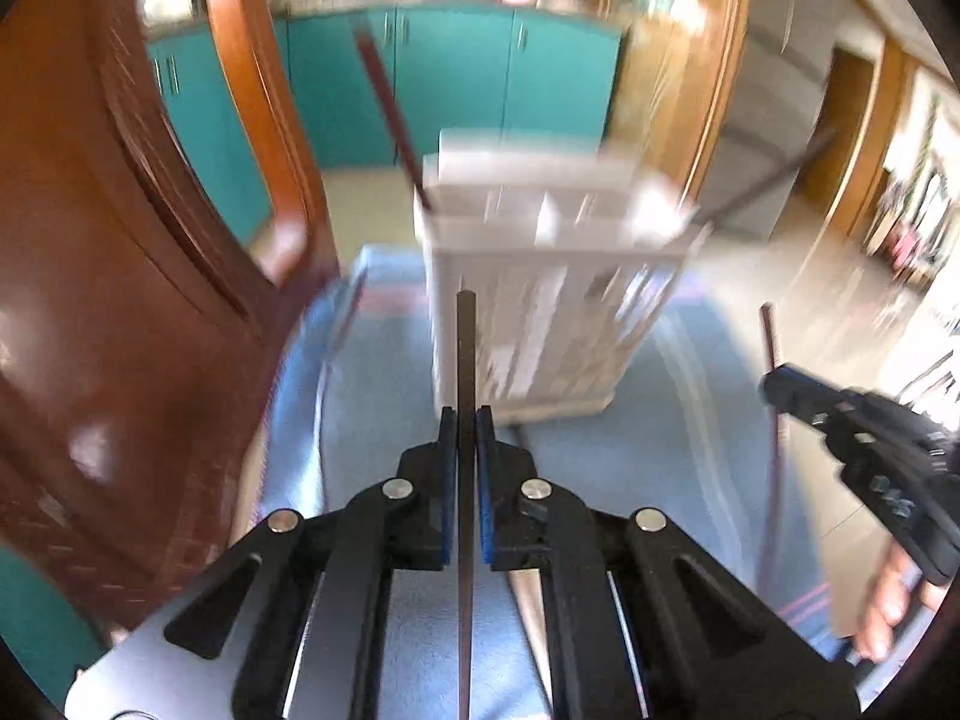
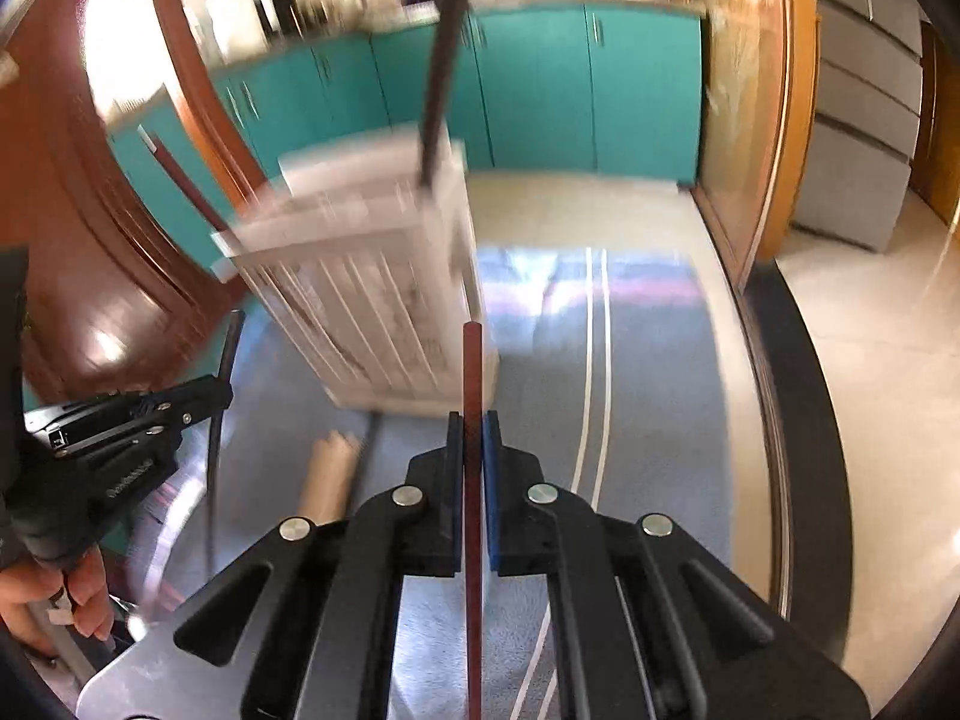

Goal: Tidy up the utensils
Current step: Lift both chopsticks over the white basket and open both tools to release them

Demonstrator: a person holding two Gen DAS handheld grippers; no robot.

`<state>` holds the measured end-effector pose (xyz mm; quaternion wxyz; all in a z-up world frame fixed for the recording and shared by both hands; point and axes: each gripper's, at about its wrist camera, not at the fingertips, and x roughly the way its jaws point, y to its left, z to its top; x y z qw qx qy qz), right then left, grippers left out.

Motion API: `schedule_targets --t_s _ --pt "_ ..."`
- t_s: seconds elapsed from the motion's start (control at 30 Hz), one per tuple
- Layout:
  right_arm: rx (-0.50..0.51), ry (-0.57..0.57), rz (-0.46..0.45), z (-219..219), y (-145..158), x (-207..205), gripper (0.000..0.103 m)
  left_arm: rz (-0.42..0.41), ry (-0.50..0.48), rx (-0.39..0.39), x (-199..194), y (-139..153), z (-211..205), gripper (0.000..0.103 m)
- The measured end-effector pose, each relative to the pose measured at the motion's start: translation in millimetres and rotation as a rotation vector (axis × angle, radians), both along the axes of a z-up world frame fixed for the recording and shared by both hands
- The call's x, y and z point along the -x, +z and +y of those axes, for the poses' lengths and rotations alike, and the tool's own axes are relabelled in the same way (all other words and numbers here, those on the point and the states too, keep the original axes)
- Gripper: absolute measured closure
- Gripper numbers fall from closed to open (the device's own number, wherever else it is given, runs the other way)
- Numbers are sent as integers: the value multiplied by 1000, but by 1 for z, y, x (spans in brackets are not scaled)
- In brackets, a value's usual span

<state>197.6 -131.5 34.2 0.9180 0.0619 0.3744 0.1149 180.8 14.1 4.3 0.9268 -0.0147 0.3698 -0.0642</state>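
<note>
The left gripper [image 1: 467, 420] pinches a slim black chopstick [image 1: 466, 360]; the right gripper [image 2: 474, 423] clamps a reddish-brown chopstick [image 2: 472, 372]. Beyond, on blue striped cloth [image 2: 648, 372], stands a blurred white slatted utensil holder [image 1: 540, 300], apparently holding two dark sticks.

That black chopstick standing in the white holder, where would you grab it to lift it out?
Grip the black chopstick on its bare upper shaft, well above the white holder rim, coming from the side with the pads across its width. It leans only slightly from upright, its lower end hidden in a compartment, so pulling up along its own line should clear it. Both tools are already occupied.
</note>
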Motion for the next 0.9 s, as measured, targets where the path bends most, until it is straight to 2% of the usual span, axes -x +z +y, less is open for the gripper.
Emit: schedule_targets --t_s 0.07,0.17,0.3,0.4,0.5,0.6,0.7,0.77,0.83,0.9 --pt "-35 9 -69 -8 19 12 96 -71 -5 49 16 30 6 96" --pt "-66 3 -105 -15 35 22 96 -214 -13 119 43 89 15 96" --pt "-134 -13 -148 -21 60 27 96 -387 0 197 55 145 28 96" --pt "-177 -24 -202 -27 82 28 96 -508 45 230 58 173 30 96" --pt "-210 -38 -255 -30 103 29 96 -553 67 229 32 163 27 96" --pt "-230 -52 -298 -28 127 26 96 -465 96 219 -6 133 24 96" --pt "-264 -62 -358 -28 150 25 96 -419 134 156 -32 112 19 96" --pt "-280 -94 -441 -27 166 30 96 -392 142 133 -46 97 17 96" --pt "-329 -135 -530 -29 173 37 96 -360 138 130 -54 87 14 96" --pt "-367 -164 -578 -31 172 39 96 -323 140 122 -60 74 14 96"
